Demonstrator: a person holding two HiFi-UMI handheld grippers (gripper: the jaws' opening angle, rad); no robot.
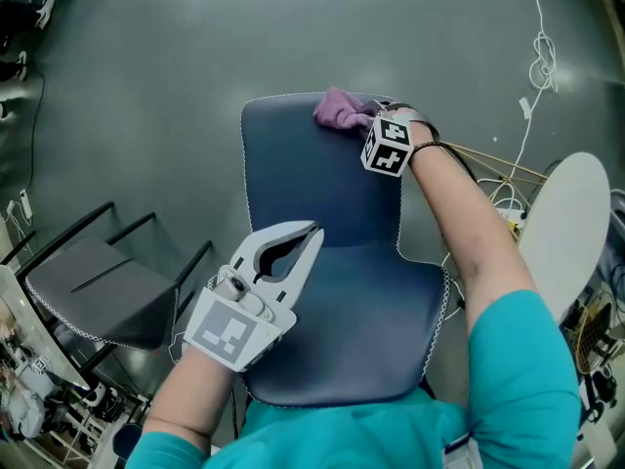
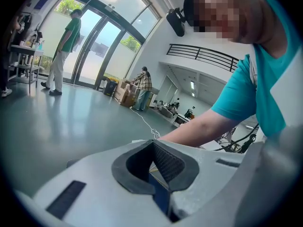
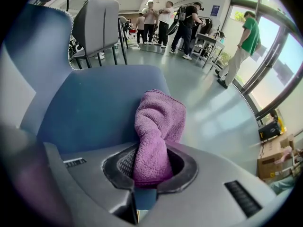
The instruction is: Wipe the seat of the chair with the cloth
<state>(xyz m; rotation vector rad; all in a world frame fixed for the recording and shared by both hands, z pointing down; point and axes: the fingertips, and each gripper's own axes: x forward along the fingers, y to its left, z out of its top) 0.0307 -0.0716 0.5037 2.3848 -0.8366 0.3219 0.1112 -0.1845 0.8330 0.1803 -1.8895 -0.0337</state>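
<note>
A dark blue chair [image 1: 322, 291] fills the middle of the head view. A purple cloth [image 1: 340, 110] lies bunched at the far edge of its blue surface, and my right gripper [image 1: 359, 117] is shut on it. In the right gripper view the cloth [image 3: 158, 122] comes out from between the jaws and rests on the blue chair [image 3: 90, 108]. My left gripper [image 1: 311, 234] hovers over the near left part of the chair, shut with nothing in it. In the left gripper view its jaws [image 2: 152, 148] meet at the tips and point out over the floor.
A grey chair [image 1: 98, 291] stands close on the left. A white round tabletop [image 1: 571, 223] and loose cables [image 1: 537, 66] are on the right. Several people [image 3: 189, 18] stand in the background, one [image 2: 66, 46] by the glass doors.
</note>
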